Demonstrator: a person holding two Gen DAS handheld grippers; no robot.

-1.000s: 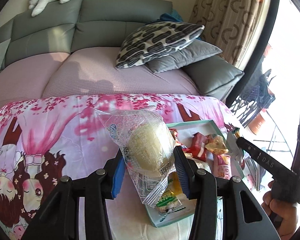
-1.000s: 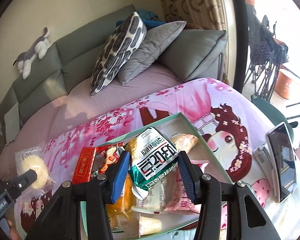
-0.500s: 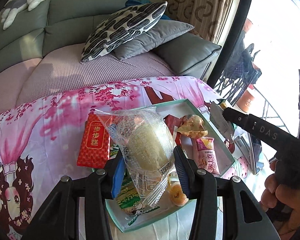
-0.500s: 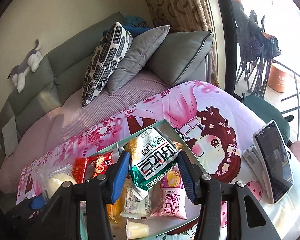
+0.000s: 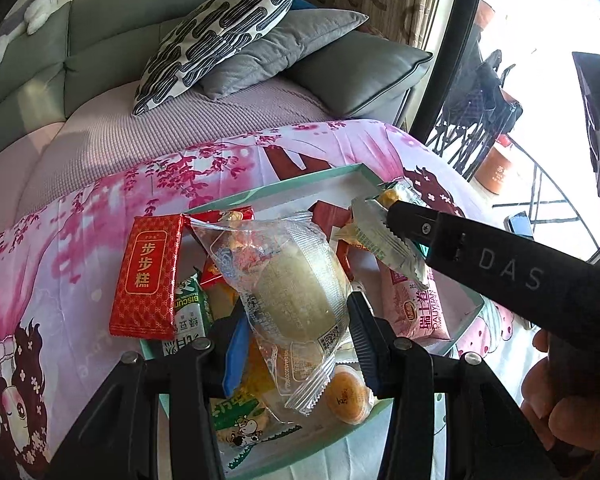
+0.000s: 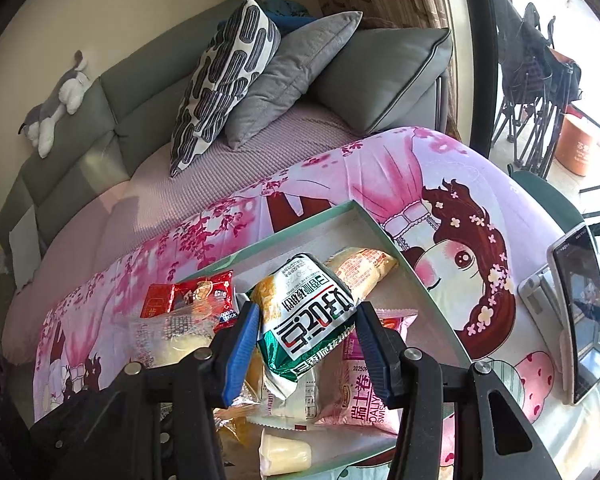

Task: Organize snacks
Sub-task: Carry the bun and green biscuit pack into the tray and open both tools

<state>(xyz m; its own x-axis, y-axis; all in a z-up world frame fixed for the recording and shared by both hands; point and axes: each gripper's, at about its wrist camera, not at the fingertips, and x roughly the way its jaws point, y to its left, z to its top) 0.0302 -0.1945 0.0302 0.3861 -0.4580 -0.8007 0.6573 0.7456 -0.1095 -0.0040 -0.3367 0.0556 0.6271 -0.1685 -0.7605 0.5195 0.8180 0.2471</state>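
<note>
Two claws loaded | L gripper [image 5: 296, 336] clenched on clear-wrapped bun [image 5: 300, 300], frame ctr, over teal tray [image 5: 476, 300] | R gripper [image 6: 306, 348] clenched on green-white pack [image 6: 306, 324], lower ctr | I judged: lower each into a free gap, release flat, no crushing.

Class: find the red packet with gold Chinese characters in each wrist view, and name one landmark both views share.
Left wrist view: red packet left of centre, overlapping the teal tray's left edge.
Right wrist view: only its corner shows, left of centre, behind a clear wrapper.
Shared landmark: black-and-white patterned cushion.
</note>
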